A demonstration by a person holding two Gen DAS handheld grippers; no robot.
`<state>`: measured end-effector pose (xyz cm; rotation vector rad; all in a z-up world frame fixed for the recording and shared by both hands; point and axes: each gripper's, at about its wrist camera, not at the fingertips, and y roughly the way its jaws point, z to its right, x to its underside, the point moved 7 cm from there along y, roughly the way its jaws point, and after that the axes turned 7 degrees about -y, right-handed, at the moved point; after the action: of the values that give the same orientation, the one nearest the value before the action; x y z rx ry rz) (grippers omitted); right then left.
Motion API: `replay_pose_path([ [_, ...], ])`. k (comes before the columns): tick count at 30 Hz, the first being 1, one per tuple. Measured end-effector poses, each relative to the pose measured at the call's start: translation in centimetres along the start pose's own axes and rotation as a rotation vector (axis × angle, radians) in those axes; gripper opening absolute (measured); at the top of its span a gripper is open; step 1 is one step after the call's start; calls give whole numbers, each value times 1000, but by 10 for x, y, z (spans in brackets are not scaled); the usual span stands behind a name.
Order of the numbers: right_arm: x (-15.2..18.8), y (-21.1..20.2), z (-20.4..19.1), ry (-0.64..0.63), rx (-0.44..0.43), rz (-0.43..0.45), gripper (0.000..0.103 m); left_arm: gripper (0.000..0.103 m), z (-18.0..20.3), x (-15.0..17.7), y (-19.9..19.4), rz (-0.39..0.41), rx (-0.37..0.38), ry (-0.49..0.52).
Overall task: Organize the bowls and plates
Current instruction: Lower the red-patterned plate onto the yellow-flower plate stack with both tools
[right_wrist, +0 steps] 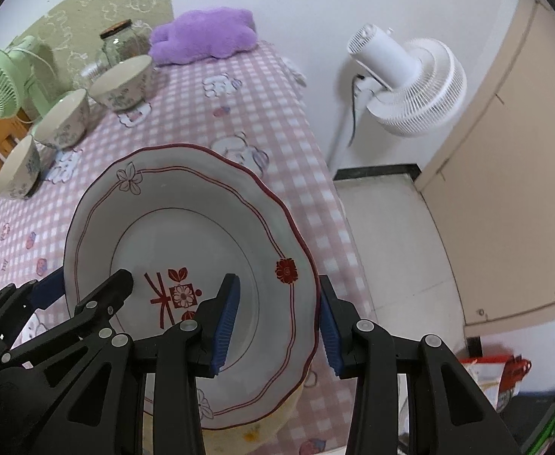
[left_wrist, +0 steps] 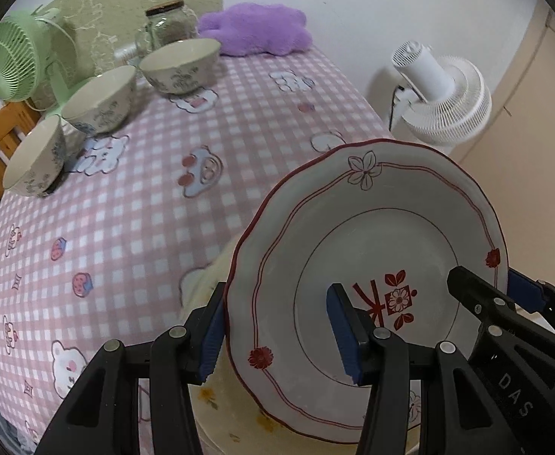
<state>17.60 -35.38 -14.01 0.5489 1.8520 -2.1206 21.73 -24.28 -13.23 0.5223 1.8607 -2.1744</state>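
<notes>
Straddling opposite rims of the red-trimmed plate (left_wrist: 372, 258), the left gripper (left_wrist: 281, 333) and right gripper (right_wrist: 277, 322) sit apart; three bowls (left_wrist: 99, 104) wait unstacked on the surface (left_wrist: 144, 208).

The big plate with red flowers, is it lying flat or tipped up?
Tipped up. The plate tilts above a yellowish plate, one claw at each side rim.
</notes>
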Motion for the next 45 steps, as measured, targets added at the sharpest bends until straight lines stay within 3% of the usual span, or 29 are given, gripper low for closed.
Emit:
replay_pose_path([
  [14,7,6,11,32,-7,-8,44,54,6,7,20,-60,21,-36],
  [22,4,7,10,29,-25,2,43,54,6,7,19,-42,12,-50],
  [25,5,5,17,67,-61,7,37,54,6,7,19,-42,14,-54],
  [27,5,2,22,73,-59,12,26,54,6,8,19,-41,15,-56],
  [28,5,2,22,65,-55,12,25,54,7,8,19,-40,14,-54],
  [37,10,-1,13,54,-57,-3,24,52,0,13,9,-51,1,-45],
  [45,24,-2,-3,71,-87,-34,24,52,-15,18,-1,-39,-58,-25],
])
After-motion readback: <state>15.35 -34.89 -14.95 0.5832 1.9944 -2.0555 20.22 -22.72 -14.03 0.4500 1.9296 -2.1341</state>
